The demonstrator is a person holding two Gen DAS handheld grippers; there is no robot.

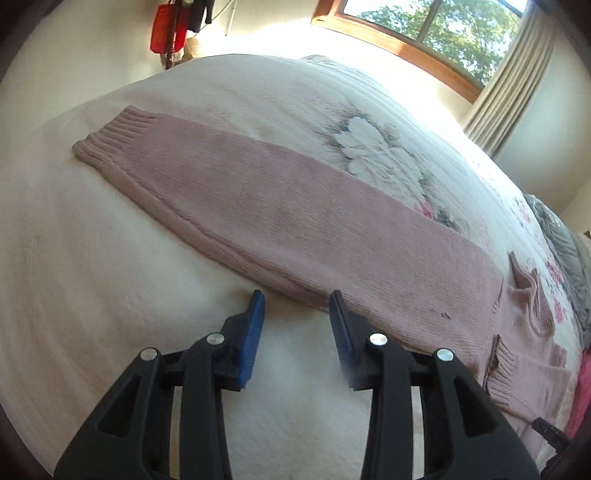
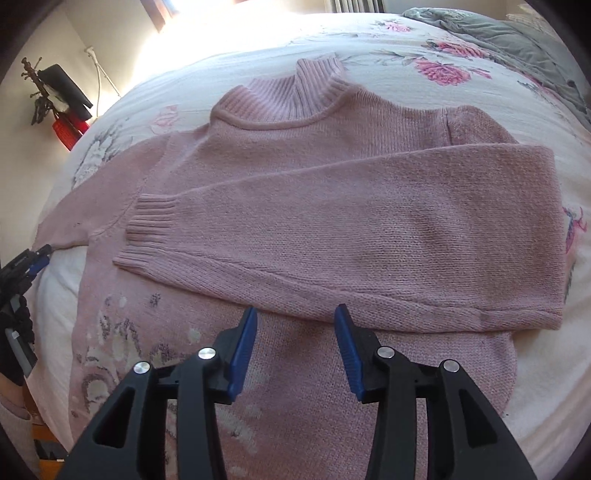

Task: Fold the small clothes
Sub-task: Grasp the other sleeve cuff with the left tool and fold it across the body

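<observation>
A pink knitted sweater [image 2: 295, 177] lies flat on the bed with its collar at the far side. One sleeve [image 2: 369, 236] is folded across the chest, its ribbed cuff [image 2: 147, 229] pointing left. The other sleeve [image 1: 258, 206] stretches out straight over the bedspread, cuff [image 1: 114, 136] at the far left. My left gripper [image 1: 297, 299] is open, just short of that sleeve's near edge, nothing between its fingers. My right gripper [image 2: 295, 317] is open above the sweater's body, at the folded sleeve's lower edge. The left gripper [image 2: 33, 262] also shows at the right wrist view's left edge.
A white bedspread [image 1: 92, 277] with pink and grey flowers covers the bed. A grey blanket [image 2: 498, 40] is bunched at the far right. A window [image 1: 443, 29] and a curtain [image 1: 517, 74] stand behind the bed. Red and dark items [image 1: 173, 29] hang on the wall.
</observation>
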